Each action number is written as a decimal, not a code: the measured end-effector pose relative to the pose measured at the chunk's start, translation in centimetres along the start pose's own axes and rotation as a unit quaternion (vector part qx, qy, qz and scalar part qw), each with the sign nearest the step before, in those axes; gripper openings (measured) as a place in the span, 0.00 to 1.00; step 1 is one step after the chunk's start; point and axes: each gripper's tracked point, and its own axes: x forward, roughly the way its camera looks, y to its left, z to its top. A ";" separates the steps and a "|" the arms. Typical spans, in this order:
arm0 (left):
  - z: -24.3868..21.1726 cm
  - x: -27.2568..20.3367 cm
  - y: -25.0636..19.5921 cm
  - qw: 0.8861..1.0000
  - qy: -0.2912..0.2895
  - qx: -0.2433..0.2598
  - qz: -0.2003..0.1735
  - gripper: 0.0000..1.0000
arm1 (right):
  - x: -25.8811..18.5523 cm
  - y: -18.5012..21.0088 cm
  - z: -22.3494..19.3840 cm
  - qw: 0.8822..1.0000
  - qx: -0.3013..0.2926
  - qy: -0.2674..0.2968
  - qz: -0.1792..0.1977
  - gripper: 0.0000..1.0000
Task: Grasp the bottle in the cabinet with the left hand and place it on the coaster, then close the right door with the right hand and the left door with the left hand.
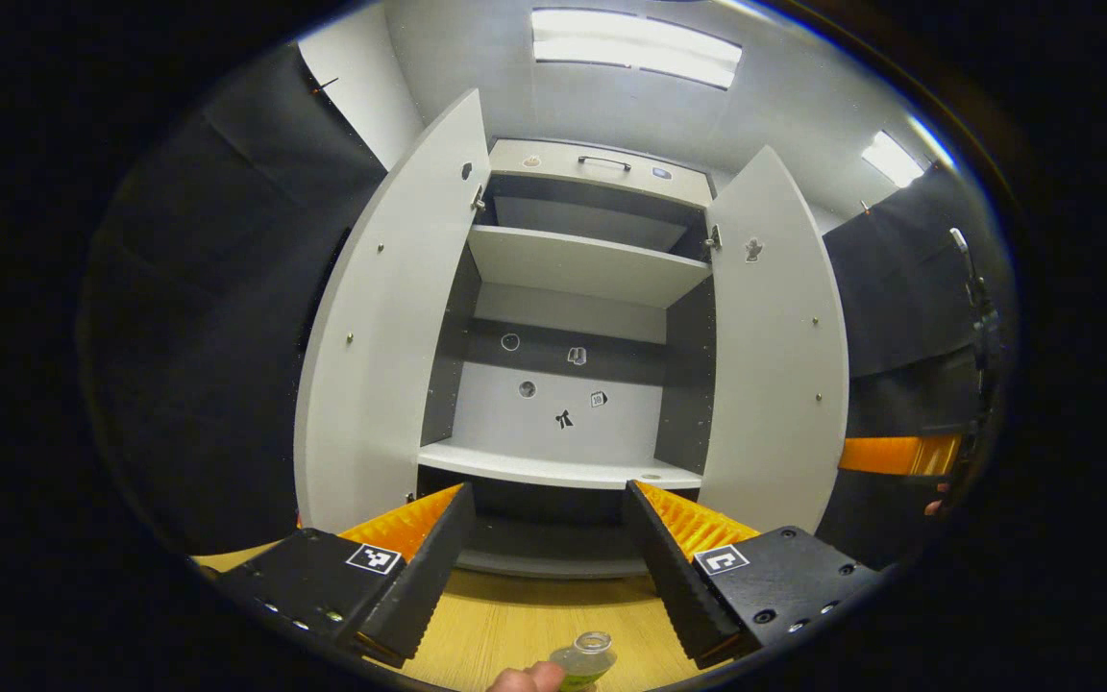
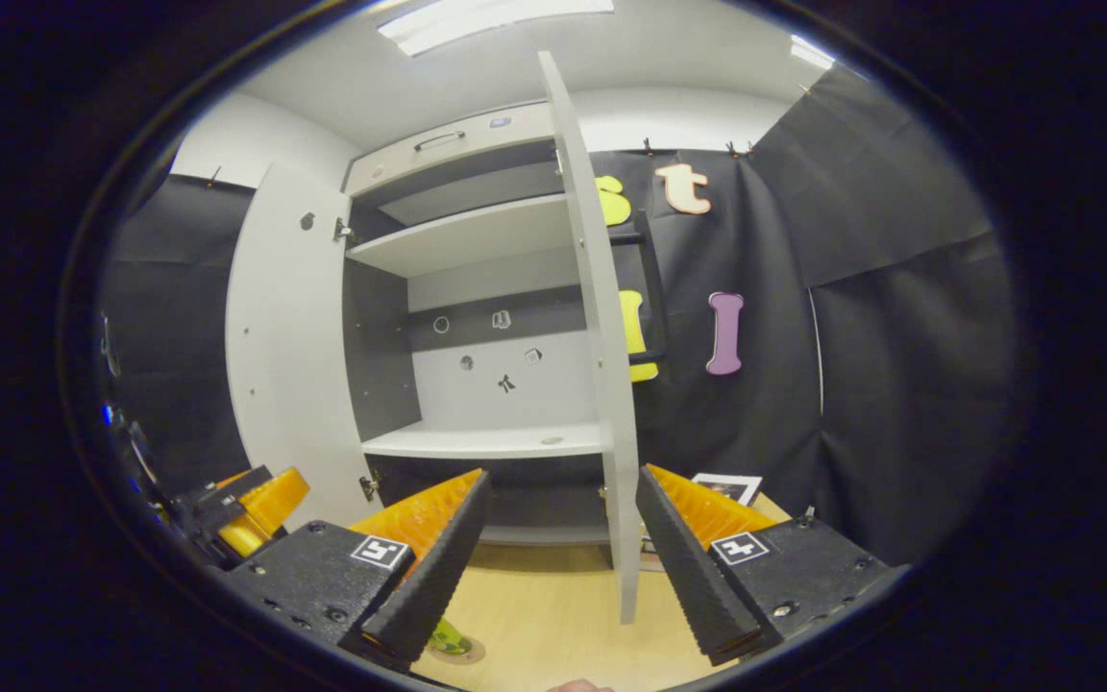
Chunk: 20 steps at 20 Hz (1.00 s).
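— Anything in the pale grey two-door cabinet [image 1: 573, 288]?
— Shelves bare. The clear plastic bottle [image 1: 584, 661] stands on the light wooden surface [image 1: 515, 625].
— Grippers?
— Left gripper [image 1: 544, 567] and right gripper [image 2: 563, 567] both gape wide, holding nothing; doors open.

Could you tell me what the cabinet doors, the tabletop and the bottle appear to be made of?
The cabinet doors look like matte light-grey laminated board: flat panels, even colour, small metal fittings. The tabletop seems pale wood or wood-look laminate, going by its faint grain lines. The bottle appears clear plastic or glass; its open neck is see-through, and which of the two I cannot tell.
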 end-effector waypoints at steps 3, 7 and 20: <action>0.7 0.0 1.2 0.999 0.022 0.021 0.014 0.95 | 0.1 -0.1 -1.0 1.000 0.005 -0.002 0.003 0.99; 0.2 -0.8 2.7 0.998 0.032 0.030 0.038 0.95 | 0.0 0.2 -4.2 1.000 0.023 0.018 0.010 0.99; -1.7 -1.8 6.4 0.994 0.049 0.032 0.091 0.95 | -0.8 -3.3 3.6 0.999 -0.015 -0.031 0.012 0.95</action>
